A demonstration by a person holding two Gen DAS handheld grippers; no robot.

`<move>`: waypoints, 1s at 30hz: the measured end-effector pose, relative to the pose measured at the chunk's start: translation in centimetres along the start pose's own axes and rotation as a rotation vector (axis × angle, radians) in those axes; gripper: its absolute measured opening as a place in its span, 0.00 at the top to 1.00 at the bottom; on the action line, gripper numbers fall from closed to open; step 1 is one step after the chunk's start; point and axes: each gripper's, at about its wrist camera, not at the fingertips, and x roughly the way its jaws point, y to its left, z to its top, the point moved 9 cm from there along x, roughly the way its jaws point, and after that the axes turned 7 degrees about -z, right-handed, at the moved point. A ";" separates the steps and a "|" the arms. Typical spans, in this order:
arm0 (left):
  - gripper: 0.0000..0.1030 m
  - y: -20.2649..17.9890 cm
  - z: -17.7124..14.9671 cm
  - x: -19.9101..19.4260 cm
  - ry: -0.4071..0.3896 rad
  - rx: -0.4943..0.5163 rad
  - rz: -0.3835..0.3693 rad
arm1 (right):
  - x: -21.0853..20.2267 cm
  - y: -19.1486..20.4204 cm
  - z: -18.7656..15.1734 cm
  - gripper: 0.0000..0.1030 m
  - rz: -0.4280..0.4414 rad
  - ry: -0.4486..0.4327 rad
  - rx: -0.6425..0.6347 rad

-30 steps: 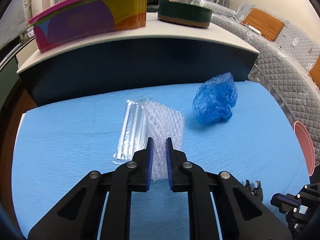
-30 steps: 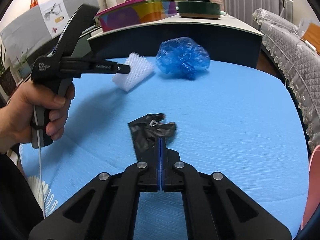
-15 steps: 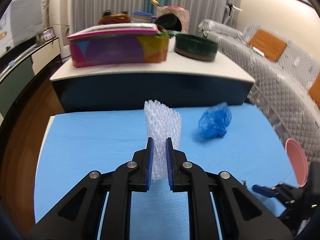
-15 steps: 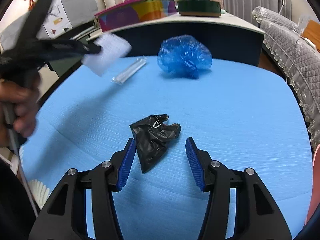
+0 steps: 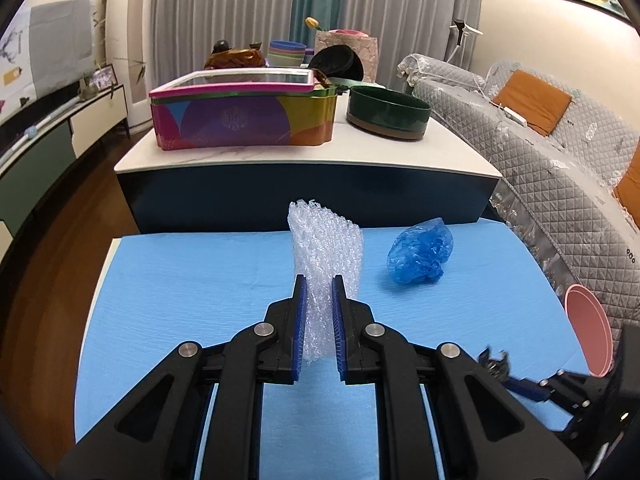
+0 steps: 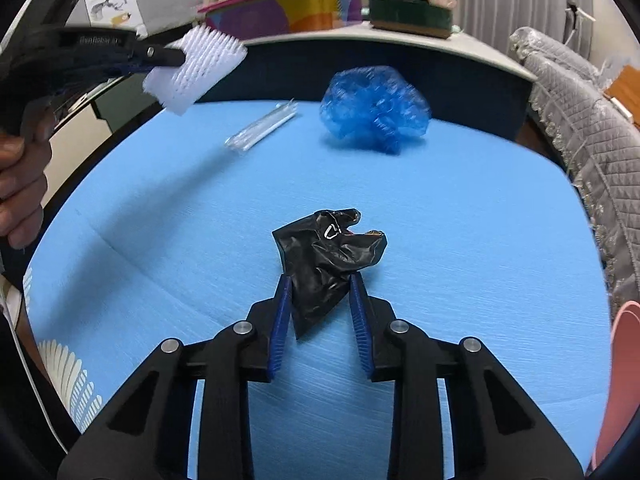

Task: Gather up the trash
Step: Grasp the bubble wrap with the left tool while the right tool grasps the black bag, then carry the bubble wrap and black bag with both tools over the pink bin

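Left gripper (image 5: pixel 319 300) pinches bubble wrap (image 5: pixel 326 252) aloft — right gripper (image 6: pixel 320 300), just closing, half-narrowed, flanks the black bag (image 6: pixel 326 258).

Open blue mat (image 6: pixel 460 200) around black wrapper (image 6: pixel 326 256).

Blue-covered table (image 6: pixel 480 208), crumpled blue plastic (image 6: pixel 374 108), clear plastic sleeve (image 6: pixel 260 130), black crumpled bag (image 6: pixel 326 256) lying on it
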 end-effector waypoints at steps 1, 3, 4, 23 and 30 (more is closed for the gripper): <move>0.88 -0.2 0.0 -0.1 -0.002 0.005 0.002 | -0.4 -0.3 0.2 0.71 -0.003 -0.009 0.008; 0.88 -0.8 -0.1 -0.4 -0.007 0.017 0.006 | -1.4 -1.2 0.5 0.71 -0.011 -0.031 0.028; 0.88 -1.1 -0.1 -0.6 -0.010 0.023 0.007 | -1.8 -1.7 0.6 0.71 -0.015 -0.041 0.037; 0.88 -11.3 -2.1 -2.2 -0.032 0.142 -0.071 | -11.9 -10.3 0.7 0.71 -0.140 -0.206 0.169; 0.88 -15.0 -2.9 -1.9 -0.033 0.158 -0.116 | -14.0 -14.2 -1.2 0.71 -0.215 -0.203 0.218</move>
